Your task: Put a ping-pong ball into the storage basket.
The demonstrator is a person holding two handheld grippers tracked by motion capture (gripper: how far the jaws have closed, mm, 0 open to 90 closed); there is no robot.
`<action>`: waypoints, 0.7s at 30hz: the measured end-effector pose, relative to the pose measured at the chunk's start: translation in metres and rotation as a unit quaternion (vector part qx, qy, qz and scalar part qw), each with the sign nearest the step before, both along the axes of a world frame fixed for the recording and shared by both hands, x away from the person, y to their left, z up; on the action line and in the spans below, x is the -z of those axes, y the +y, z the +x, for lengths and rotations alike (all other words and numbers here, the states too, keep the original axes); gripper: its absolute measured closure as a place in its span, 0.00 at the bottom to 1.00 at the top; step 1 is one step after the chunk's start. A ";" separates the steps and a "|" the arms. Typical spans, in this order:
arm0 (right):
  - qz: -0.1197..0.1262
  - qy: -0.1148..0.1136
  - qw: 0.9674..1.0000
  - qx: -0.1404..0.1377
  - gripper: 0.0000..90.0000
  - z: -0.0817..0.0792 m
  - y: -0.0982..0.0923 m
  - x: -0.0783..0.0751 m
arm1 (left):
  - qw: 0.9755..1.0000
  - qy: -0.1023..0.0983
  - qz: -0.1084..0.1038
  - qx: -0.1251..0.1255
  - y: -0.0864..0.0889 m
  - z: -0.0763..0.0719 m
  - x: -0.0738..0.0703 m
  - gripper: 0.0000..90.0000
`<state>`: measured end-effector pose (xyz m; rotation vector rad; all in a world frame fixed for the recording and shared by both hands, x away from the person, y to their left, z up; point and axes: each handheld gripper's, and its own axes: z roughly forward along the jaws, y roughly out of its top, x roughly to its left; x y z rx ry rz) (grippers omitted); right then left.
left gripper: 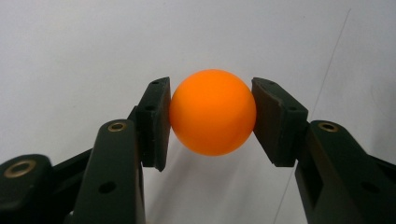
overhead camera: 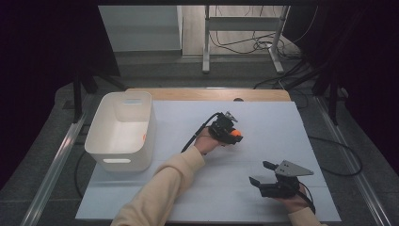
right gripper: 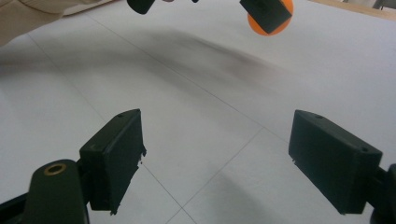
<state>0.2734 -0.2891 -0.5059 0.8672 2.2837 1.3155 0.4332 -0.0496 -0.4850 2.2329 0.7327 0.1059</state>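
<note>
An orange ball [left gripper: 213,112] sits pinched between the two black pads of my left gripper [left gripper: 212,119], which is shut on it. From above, that left gripper [overhead camera: 229,133] hovers over the middle of the white table sheet with the orange ball [overhead camera: 235,133] at its tip. My right gripper [overhead camera: 261,173] rests near the front right of the sheet, jaws spread wide and empty. In the right gripper view, its open right gripper [right gripper: 217,158] faces bare sheet, and the orange ball [right gripper: 274,24] hangs at the top edge behind a jaw of the other gripper.
A white plastic bin [overhead camera: 123,129] stands at the left edge of the table sheet [overhead camera: 263,122]. A wooden table edge [overhead camera: 207,94] shows behind the sheet. Cables and metal stand legs lie on the floor beyond.
</note>
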 end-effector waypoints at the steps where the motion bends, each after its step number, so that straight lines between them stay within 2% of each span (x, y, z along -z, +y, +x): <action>1: 0.000 0.000 1.000 0.000 0.21 0.000 0.000 0.000 | 1.000 -0.001 -0.003 -0.001 0.002 -0.001 0.000 0.56; 14: -0.002 0.001 1.000 0.003 0.21 0.000 0.000 0.000 | 1.000 0.002 -0.019 -0.009 0.023 -0.008 0.001 0.56; 21: -0.004 0.001 1.000 0.003 0.21 0.000 0.001 0.000 | 1.000 -0.005 -0.023 -0.008 0.031 -0.016 -0.002 0.56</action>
